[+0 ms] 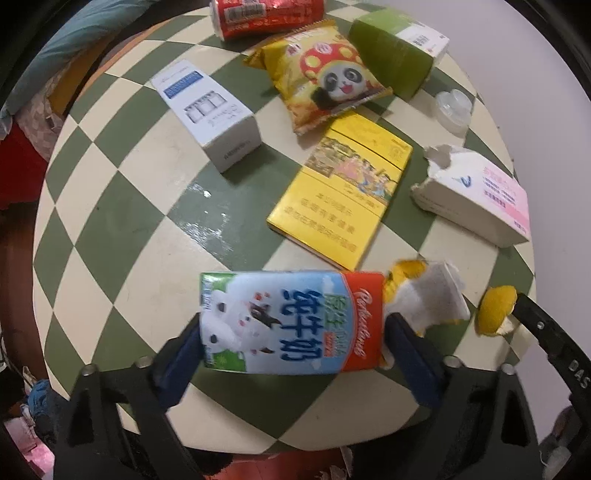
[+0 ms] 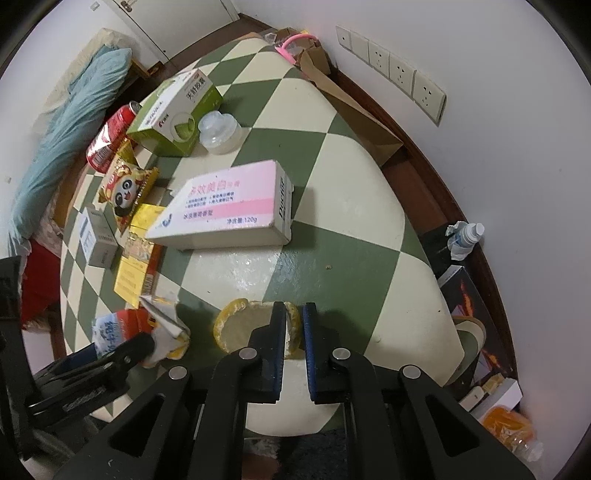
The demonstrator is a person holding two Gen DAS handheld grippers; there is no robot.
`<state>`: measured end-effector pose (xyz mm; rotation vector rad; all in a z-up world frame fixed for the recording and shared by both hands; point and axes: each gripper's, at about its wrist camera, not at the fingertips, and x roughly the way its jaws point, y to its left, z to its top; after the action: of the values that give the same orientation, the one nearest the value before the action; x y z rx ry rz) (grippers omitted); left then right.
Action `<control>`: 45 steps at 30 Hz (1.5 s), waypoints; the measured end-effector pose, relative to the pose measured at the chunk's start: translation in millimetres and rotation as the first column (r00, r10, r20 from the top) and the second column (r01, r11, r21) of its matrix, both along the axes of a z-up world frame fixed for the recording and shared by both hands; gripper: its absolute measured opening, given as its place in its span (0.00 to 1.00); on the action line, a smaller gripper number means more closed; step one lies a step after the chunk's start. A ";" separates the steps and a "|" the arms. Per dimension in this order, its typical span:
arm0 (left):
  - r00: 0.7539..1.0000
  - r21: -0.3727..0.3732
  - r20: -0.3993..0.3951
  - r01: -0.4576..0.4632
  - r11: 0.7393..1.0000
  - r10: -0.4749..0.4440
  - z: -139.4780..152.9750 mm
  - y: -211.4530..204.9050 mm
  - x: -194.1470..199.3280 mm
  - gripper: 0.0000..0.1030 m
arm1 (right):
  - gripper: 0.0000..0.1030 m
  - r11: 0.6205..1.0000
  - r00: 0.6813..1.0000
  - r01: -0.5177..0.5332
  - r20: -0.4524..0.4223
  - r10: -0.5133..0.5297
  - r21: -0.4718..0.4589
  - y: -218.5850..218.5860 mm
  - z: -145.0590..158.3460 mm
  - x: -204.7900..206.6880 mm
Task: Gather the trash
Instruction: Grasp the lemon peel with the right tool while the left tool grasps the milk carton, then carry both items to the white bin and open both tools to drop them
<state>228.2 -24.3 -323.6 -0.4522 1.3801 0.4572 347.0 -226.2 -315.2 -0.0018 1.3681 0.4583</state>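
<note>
A blue and white milk carton (image 1: 291, 321) with a red band lies crosswise between the blue pads of my left gripper (image 1: 295, 350), which is shut on it just above the checkered table (image 1: 122, 258). Its torn white top points right, with a yellow scrap beside it. The right wrist view shows the same carton (image 2: 110, 332) at the lower left. My right gripper (image 2: 294, 332) is shut on the rim of a yellow, cup-shaped fruit peel (image 2: 240, 325) near the table's front edge. In the left wrist view this peel (image 1: 495, 310) sits at the tip of a black finger.
More litter lies further back on the table: a yellow flat box (image 1: 343, 192), a torn white and pink box (image 2: 229, 206), a white and blue box (image 1: 210, 110), a panda snack bag (image 1: 321, 77), a green box (image 2: 173, 114), a red can (image 1: 266, 14) and a clear plastic lid (image 2: 219, 133). A brown paper bag (image 2: 354, 107) stands by the wall.
</note>
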 end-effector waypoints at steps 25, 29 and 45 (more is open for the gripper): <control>0.998 0.196 0.049 -0.047 0.979 0.038 25.9 32.7 -53.8 0.88 | 0.07 0.997 0.999 0.020 0.045 -0.023 0.069 -0.6 4.8 -21.4; 0.995 0.238 0.099 -0.043 0.970 0.019 52.8 36.3 -64.4 0.88 | 0.07 0.996 0.995 -0.014 0.097 0.005 0.092 10.2 32.0 -30.2; 0.933 0.384 0.315 -0.292 0.876 0.173 173.4 163.1 -184.6 0.88 | 0.07 0.898 0.930 -0.361 0.173 0.325 0.250 201.1 117.6 -120.4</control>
<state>43.6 138.8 -150.2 -0.3065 0.9241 0.8464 226.5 -25.1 -197.5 -0.0428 1.1688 0.9329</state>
